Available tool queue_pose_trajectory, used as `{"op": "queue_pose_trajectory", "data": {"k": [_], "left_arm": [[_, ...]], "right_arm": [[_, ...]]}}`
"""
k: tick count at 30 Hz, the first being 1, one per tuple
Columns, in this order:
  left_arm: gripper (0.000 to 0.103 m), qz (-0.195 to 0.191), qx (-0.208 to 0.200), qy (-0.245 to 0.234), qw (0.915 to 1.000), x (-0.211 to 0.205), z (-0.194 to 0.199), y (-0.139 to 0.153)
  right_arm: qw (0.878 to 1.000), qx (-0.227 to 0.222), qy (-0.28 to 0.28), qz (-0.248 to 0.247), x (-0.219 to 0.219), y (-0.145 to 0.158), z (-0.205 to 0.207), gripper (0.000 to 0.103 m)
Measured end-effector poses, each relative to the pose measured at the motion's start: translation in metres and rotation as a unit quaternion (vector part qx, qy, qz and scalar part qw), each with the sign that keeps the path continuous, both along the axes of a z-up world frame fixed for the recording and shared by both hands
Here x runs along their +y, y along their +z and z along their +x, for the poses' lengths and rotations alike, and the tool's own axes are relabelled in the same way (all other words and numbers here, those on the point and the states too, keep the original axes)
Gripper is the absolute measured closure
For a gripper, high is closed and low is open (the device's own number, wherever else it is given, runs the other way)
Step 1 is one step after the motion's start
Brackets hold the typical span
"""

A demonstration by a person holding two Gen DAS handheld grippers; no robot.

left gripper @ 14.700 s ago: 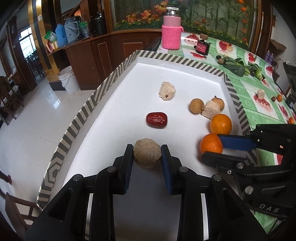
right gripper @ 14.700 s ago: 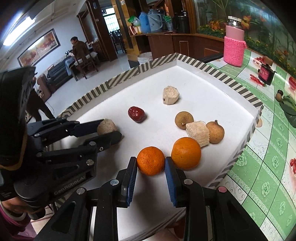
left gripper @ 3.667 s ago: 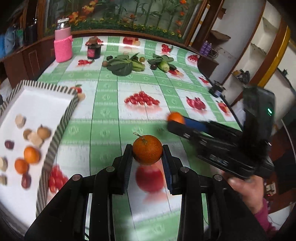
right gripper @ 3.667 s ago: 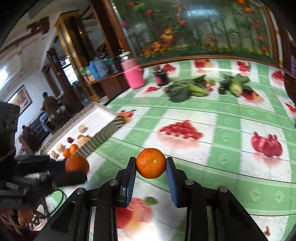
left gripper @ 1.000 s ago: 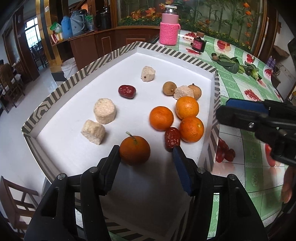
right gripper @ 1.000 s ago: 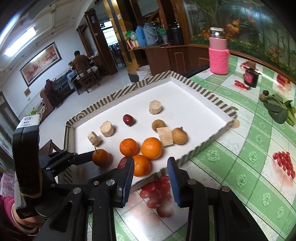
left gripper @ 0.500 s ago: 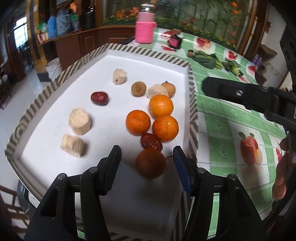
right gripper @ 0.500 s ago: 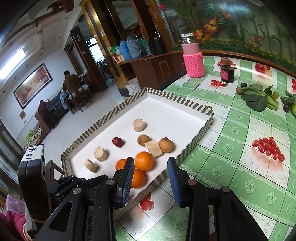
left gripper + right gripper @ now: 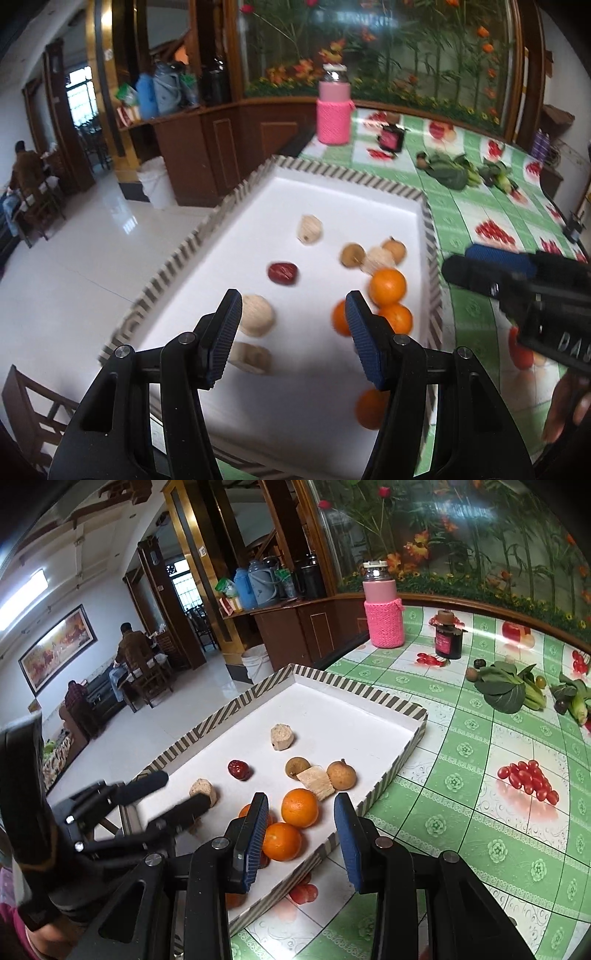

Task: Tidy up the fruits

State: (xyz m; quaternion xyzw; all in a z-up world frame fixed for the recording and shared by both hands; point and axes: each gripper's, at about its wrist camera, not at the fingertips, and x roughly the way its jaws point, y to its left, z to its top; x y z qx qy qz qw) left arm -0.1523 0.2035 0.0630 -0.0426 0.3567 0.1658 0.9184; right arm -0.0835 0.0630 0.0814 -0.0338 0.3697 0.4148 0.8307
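Hovering empty tongs above tray

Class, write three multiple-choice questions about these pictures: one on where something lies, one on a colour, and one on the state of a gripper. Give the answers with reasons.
1. Where do the oranges lie?
A. In the striped-rim tray
B. On the green tablecloth
C. On the floor

2. What colour is the knitted sleeve on the bottle?
A. Blue
B. Pink
C. Yellow

3. What state is the right gripper in?
A. Shut on an orange
B. Shut on a red date
C. Open, holding nothing

Answers:
1. A: the oranges sit on the tray's white floor.
2. B: the sleeve is bright pink.
3. C: its jaws stand apart with nothing between the pads.
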Motion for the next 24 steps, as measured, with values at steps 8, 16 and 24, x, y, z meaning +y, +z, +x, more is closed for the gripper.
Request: {"op": "queue_pose_trajectory", "data": {"k": [8, 16, 24], "left_arm": [[0.045, -0.004, -0.037, 0.003, 0.9993, 0.005, -0.009, 0.009], [0.045, 0.012, -0.038, 0.017, 0.9991, 0.002, -0.011, 0.009], [0.045, 0.03, -0.037, 0.021, 0.9986, -0.001, -0.014, 0.008]], "right_arm": [[1.0, -0.002, -0.005, -0.01, 0.002, -0.004, -0.007, 0.067], [1.0, 0.005, -0.004, -0.009, -0.002, -0.007, -0.01, 0.067], [1.0, 0.008, -0.001, -0.013, -0.001, -0.009, -0.014, 0.067]]}}
